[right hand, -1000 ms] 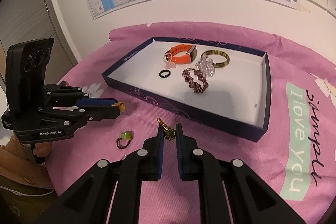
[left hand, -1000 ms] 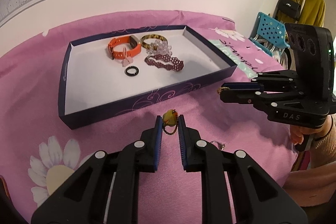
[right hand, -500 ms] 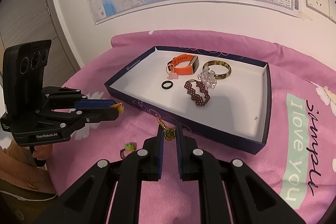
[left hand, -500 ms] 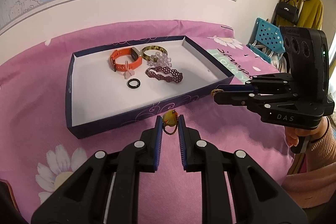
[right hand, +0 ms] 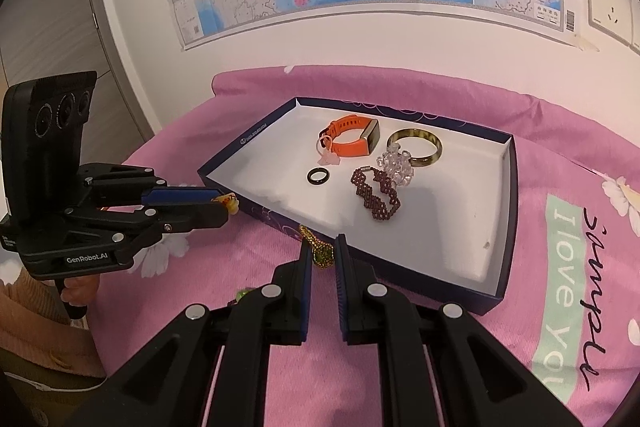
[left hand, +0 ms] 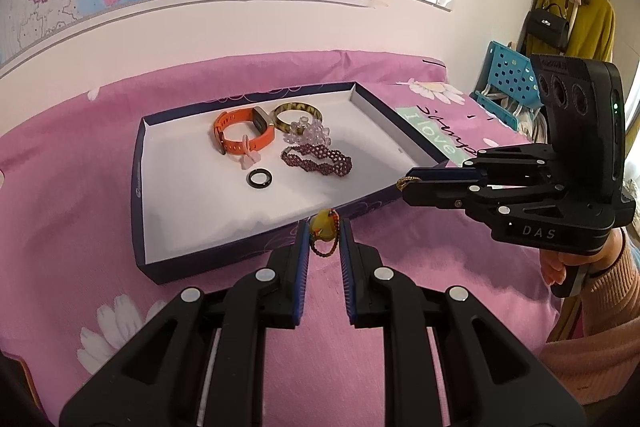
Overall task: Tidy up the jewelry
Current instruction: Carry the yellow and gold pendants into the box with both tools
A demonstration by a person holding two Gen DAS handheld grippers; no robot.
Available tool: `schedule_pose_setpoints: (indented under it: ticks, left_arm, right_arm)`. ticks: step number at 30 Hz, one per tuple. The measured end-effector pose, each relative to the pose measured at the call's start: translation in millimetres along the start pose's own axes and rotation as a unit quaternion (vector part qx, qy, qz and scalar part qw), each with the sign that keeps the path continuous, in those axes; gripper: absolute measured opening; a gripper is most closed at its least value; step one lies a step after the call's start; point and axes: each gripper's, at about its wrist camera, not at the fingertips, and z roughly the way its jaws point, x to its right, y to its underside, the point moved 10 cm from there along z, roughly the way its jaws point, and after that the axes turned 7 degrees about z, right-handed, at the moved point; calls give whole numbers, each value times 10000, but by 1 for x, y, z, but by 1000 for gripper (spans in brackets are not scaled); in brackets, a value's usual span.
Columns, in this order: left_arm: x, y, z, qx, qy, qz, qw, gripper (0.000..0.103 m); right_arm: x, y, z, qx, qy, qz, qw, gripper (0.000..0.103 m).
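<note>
Both grippers have closed in on the box (left hand: pixel 138 187): left fingers (left hand: pixel 306 247) pinch a yellow charm (left hand: pixel 322 221), right fingers (right hand: pixel 306 263) a green pendant (right hand: pixel 322 255); ahead, box holds watch (right hand: pixel 352 141), bangle (right hand: pixel 416 147), bracelets, ring (right hand: pixel 319 175).

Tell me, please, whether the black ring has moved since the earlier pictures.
No. The ring lies where it did in the box, just in front of the watch.

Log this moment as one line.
left gripper: shut on yellow charm | right gripper: shut on green pendant | tray: ahead
</note>
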Motion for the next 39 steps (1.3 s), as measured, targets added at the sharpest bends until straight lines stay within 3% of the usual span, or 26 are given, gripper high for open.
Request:
schedule_pose_setpoints:
  ticks: [39]
  left_arm:
    - [-14,-27,17,53,-122,27,9999,15]
  right_arm:
    - [6,-30,16,12,9,-126,9999,10]
